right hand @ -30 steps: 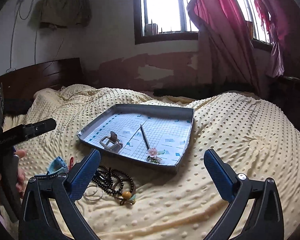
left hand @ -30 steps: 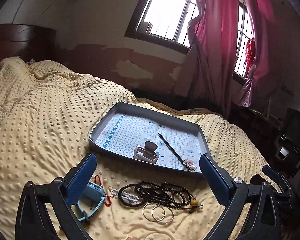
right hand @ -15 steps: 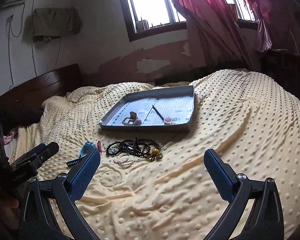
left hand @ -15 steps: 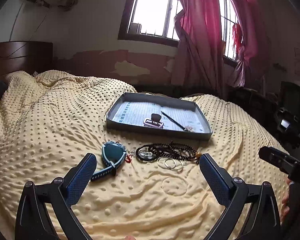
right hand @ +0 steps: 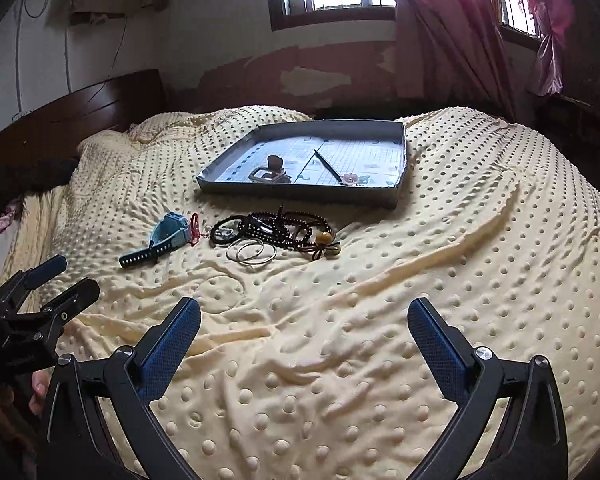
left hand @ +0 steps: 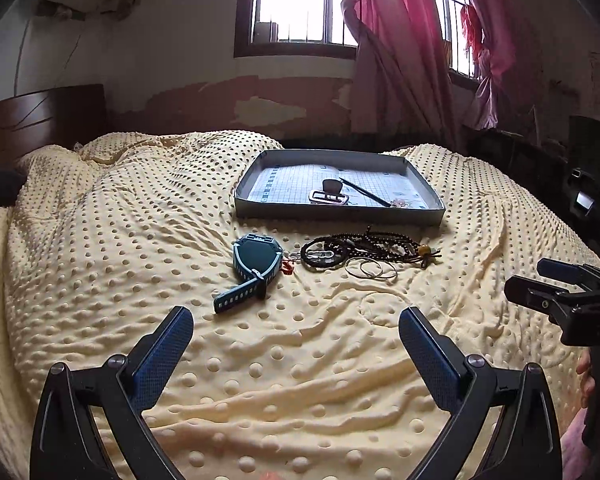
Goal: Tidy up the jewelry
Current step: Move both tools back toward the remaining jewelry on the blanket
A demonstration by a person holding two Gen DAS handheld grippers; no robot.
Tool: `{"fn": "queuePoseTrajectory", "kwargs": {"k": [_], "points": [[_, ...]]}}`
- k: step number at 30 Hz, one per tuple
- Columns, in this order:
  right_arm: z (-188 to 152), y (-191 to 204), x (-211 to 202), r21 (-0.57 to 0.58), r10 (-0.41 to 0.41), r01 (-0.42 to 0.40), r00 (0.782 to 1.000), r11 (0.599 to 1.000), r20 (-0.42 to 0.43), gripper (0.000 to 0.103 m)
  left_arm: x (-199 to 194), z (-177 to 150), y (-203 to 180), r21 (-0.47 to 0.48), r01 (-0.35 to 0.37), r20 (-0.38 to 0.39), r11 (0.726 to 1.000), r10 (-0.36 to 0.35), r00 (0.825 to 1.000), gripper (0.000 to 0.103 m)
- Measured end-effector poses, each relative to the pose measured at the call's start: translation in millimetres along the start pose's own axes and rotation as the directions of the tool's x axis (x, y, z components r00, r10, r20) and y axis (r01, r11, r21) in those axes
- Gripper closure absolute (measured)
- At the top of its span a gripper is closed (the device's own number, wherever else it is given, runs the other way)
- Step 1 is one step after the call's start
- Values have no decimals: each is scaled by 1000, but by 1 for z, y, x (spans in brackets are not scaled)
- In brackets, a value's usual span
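Both my grippers have pulled back from the jewelry; it now lies well ahead. Nearest, my left gripper (left hand: 296, 334) and right gripper (right hand: 304, 326) hover spread and empty over the blanket (left hand: 100, 240). Beyond lie the watch (left hand: 254, 262), rings (left hand: 370, 269) and beads (left hand: 364, 243), short of the tray (left hand: 340, 210), which holds a clip (left hand: 329, 196) and hairpin (left hand: 364, 192). I judge I'm between picks; next I must reach forward and pinch one loose piece. Only the right view shows the bead's amber knot (right hand: 325, 238) clearly.
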State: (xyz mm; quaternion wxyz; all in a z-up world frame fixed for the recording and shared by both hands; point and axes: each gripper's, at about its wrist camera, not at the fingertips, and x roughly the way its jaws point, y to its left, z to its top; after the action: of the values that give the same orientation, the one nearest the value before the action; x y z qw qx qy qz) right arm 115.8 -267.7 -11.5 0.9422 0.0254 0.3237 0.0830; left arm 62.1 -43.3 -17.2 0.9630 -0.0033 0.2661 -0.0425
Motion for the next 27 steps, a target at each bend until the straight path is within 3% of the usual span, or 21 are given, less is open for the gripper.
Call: {"fn": "queuePoseTrajectory", "kwargs": {"k": [5, 27], "points": [[-2, 3, 8, -10, 2, -3, 999, 1000, -38, 1, 5, 1, 2, 5, -49, -13, 999, 49, 999, 0], [5, 16, 22, -73, -17, 12, 998, 997, -61, 1, 24, 9, 26, -90, -44, -29, 995, 42, 999, 0]]}}
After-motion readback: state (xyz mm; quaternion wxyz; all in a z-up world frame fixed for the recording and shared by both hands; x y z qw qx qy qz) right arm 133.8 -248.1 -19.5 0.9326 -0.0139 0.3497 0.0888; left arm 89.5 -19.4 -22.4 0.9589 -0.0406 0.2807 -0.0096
